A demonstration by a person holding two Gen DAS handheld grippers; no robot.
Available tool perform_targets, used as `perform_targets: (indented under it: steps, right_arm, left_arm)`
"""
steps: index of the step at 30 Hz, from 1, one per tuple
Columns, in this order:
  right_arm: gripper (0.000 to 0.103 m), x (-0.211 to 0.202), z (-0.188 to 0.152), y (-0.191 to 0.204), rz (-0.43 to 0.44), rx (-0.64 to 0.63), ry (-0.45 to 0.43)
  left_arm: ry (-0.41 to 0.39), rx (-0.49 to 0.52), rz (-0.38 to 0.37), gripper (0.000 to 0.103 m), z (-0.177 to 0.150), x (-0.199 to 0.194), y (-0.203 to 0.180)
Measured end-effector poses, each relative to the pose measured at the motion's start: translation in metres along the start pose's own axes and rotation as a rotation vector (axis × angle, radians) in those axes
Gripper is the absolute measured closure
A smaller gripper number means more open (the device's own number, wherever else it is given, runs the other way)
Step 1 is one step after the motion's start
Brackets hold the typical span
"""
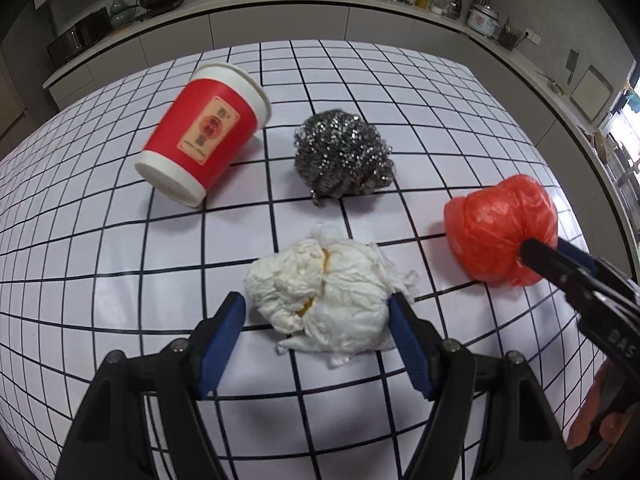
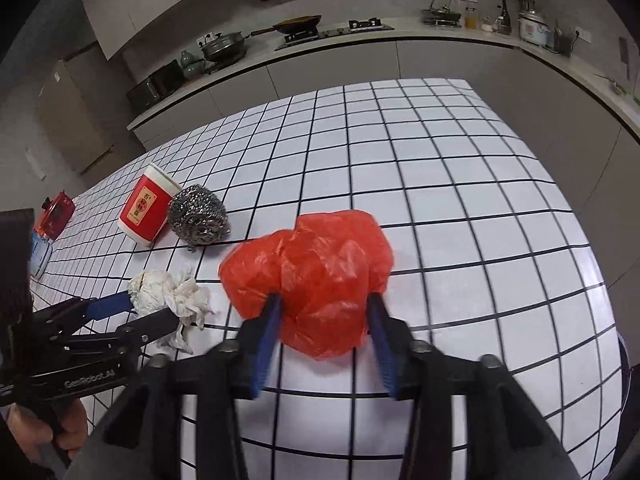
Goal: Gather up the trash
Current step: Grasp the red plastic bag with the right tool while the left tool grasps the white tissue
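On the grid-patterned table a crumpled white tissue wad with yellow stains sits between the blue pads of my left gripper. The right pad touches it and the left pad stands a little off, so the jaws are open. To the right, my right gripper has both pads against a crumpled red plastic bag, which bulges over the fingers and rests on the table. A red paper cup lies on its side at the back left, beside a steel wool scourer.
A red packet and a blue-and-white container lie near the table's far left edge. A hand holds the left gripper's handle. A kitchen counter with pans and a stove runs behind the table.
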State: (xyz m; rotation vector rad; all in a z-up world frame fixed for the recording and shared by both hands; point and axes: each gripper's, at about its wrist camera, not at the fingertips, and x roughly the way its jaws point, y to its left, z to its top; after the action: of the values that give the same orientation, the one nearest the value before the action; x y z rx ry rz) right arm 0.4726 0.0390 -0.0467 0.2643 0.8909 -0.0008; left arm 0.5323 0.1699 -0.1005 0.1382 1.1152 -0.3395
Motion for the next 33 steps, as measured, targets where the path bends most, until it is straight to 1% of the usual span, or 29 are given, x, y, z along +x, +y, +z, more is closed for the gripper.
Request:
perform_targets:
  steps: [1,3,5,9,11,12,14,16,17,19,22,25,33]
  right_arm:
    - [0.031,-0.002,0.0,-0.002,-0.003,0.002,-0.011]
    - [0.031,-0.005,0.004,-0.004,0.002,0.006,-0.032]
    - [0.03,-0.001,0.011,-0.005,0.008,0.013,-0.031]
    - [0.03,0.017,0.017,-0.002,0.052,0.038,0.01]
    - [0.03,0.027,0.017,0.002,0.057,0.04,0.032]
    - [0.03,0.03,0.016,0.005,0.063,0.039,0.036]
    - [0.03,0.032,0.013,0.008,0.059,0.037,0.033]
    - [0.042,0.032,0.012,0.011,0.056,0.029,0.028]
    - [0.044,0.032,0.013,0.011,0.06,0.026,0.028]
    - [0.051,0.031,0.012,0.014,0.059,0.014,0.026]
    - [0.059,0.027,0.01,0.017,0.06,-0.006,0.017]
    - [0.063,0.021,0.007,0.017,0.058,-0.008,0.002]
    - [0.064,-0.004,0.0,0.005,0.06,0.011,-0.036]
  left_arm:
    - [0.001,0.0,0.0,0.029,0.001,0.002,-0.001]
    - [-0.002,-0.003,-0.004,0.029,0.001,0.005,-0.001]
    - [-0.007,0.0,-0.007,0.029,0.001,0.006,-0.002]
    - [-0.017,0.008,-0.013,0.029,0.003,0.009,-0.002]
    - [-0.025,0.009,-0.022,0.032,-0.003,0.004,0.003]
    - [-0.027,0.01,-0.029,0.036,-0.004,0.004,0.003]
    - [-0.033,0.015,-0.032,0.038,-0.007,0.001,0.005]
    - [-0.036,0.019,-0.037,0.044,-0.008,-0.001,0.004]
    - [-0.039,0.019,-0.04,0.045,-0.009,-0.001,0.002]
    - [-0.043,0.018,-0.046,0.049,-0.011,-0.004,0.003]
    - [-0.055,0.016,-0.055,0.053,-0.016,-0.011,0.004]
    - [-0.07,0.014,-0.068,0.057,-0.021,-0.019,0.006]
    - [-0.129,0.023,-0.085,0.061,-0.027,-0.045,0.0]
